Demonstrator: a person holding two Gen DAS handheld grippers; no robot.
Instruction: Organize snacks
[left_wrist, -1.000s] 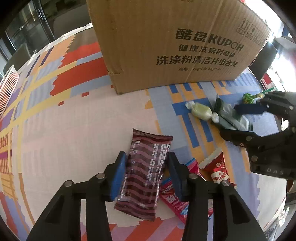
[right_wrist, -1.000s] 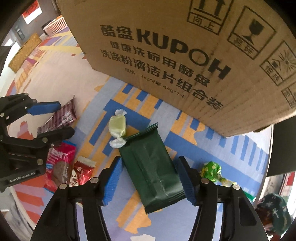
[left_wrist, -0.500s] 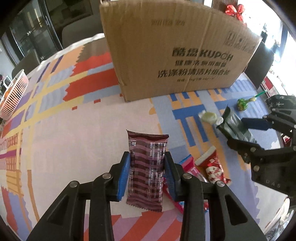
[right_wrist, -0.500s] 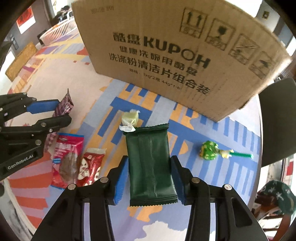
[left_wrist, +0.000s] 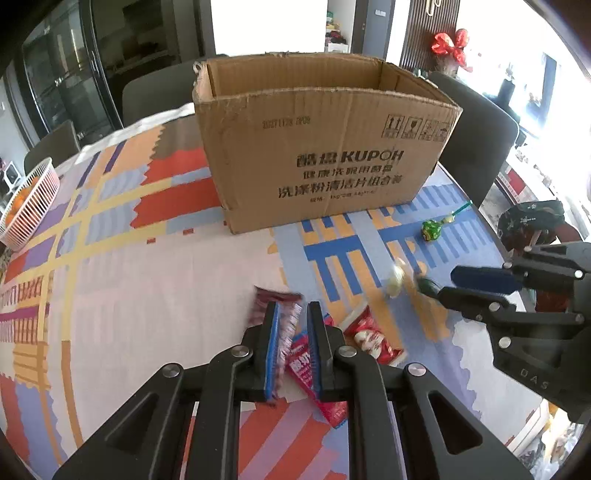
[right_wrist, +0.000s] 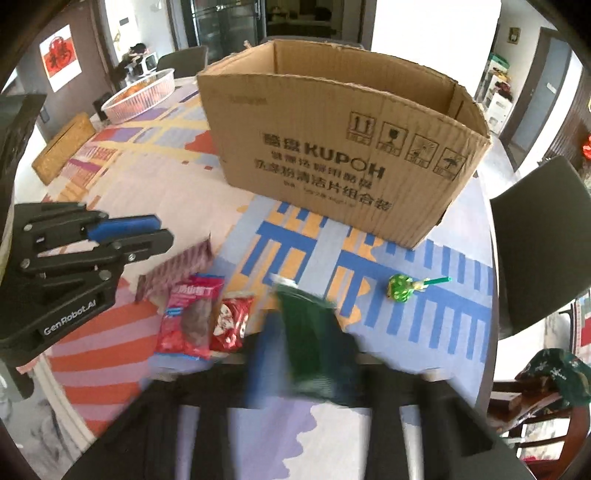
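While both packets are already clamped and lifted off the counter, nothing visibly sits in the cardboard box yet. The left tongs grip the maroon striped bar; the right tongs pinch the dark green packet. Left lying are a red-and-blue packet, a small red packet, a pale wrapped candy and a green lollipop.

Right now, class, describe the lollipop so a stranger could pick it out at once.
Start at the big cardboard box on the patterned tablecloth. In front of its right corner, on the blue stripes, lies the lollipop. It alone has a stick, and its wrapper is shiny green.
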